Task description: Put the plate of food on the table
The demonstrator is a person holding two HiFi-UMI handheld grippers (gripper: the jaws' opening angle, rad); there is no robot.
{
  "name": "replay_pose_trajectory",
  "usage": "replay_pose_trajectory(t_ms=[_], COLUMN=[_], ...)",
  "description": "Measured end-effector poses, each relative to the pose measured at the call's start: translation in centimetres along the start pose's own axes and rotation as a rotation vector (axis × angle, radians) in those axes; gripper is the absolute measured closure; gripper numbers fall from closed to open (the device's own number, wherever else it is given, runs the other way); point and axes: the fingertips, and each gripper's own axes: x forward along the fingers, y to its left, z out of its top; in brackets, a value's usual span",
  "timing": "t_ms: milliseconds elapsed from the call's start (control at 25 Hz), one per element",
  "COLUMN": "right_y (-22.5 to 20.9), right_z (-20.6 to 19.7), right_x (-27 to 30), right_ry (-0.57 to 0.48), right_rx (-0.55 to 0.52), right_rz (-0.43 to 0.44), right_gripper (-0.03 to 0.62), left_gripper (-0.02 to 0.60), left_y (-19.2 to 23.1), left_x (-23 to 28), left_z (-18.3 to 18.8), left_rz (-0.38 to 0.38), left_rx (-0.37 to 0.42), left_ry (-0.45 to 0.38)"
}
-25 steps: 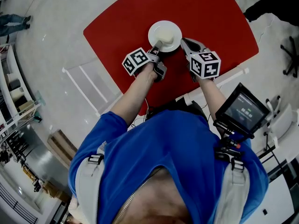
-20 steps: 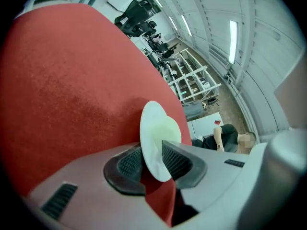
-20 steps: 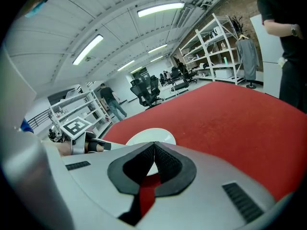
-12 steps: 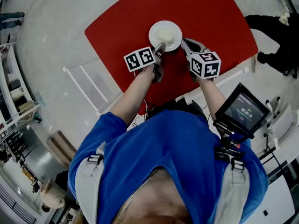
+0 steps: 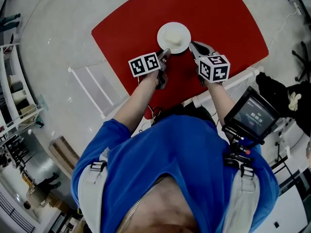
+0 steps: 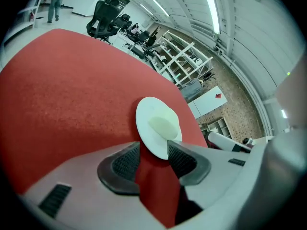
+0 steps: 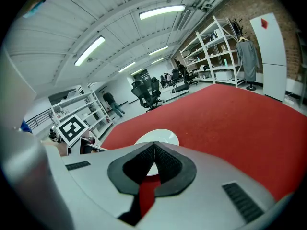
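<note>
1. the white plate (image 5: 174, 37) with a pale mound of food (image 5: 173, 34) lies flat on the red desk (image 5: 131, 18), near the edge on the person's side, which is where the task wants it
2. the left hand-held gripper (image 5: 165, 52) is released: in the left gripper view its jaws stand apart on either side of the plate's (image 6: 156, 126) near rim, with red desk (image 6: 72, 104) showing in the gap; the rim may brush the right-hand pad, but nothing is pinched
3. the right hand-held gripper (image 5: 193, 45) is clenched: in the right gripper view (image 7: 154, 143) its pads meet at the tips with nothing seen between them; the plate (image 7: 156, 137) lies just beyond and below the tips, at the rim's other side
4. step in hand, as a judgement: this fits a plate set down and let go by the left hand-held gripper; it fits equally jaws spread round the rim of a resting plate, ready to take it; one moment does not settle which
5. either way the next move calls for care at the rim: the left jaws sit close round it, so a sideways or tilted motion could drag the plate or tip the food (image 6: 164, 125); any travel should run straight along the jaws' own line, level with the desk
</note>
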Motion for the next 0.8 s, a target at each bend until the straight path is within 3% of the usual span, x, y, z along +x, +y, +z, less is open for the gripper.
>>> replay_pose_trajectory(t_ms=[240, 720, 800], right_y=[0.3, 2.2, 2.6], right_z=[0.1, 2.5, 2.7], right_x=[0.2, 1.2, 1.4], right_ry=[-0.004, -0.044, -0.05], right_rx=[-0.009, -0.064, -0.073], right_rz=[0.013, 0.067, 0.081], right_gripper=[0.591, 0.591, 0.591], left_gripper=[0.417, 0.424, 0.464], left_y=[0.7, -1.1, -1.1], left_x=[-0.9, -5.1, -5.9], left_z=[0.5, 5.3, 5.7], left_rz=[-0.006, -0.112, -0.116], left_rx=[-0.036, -0.008, -0.005], left_ry=[-0.057, -0.296, -0.328])
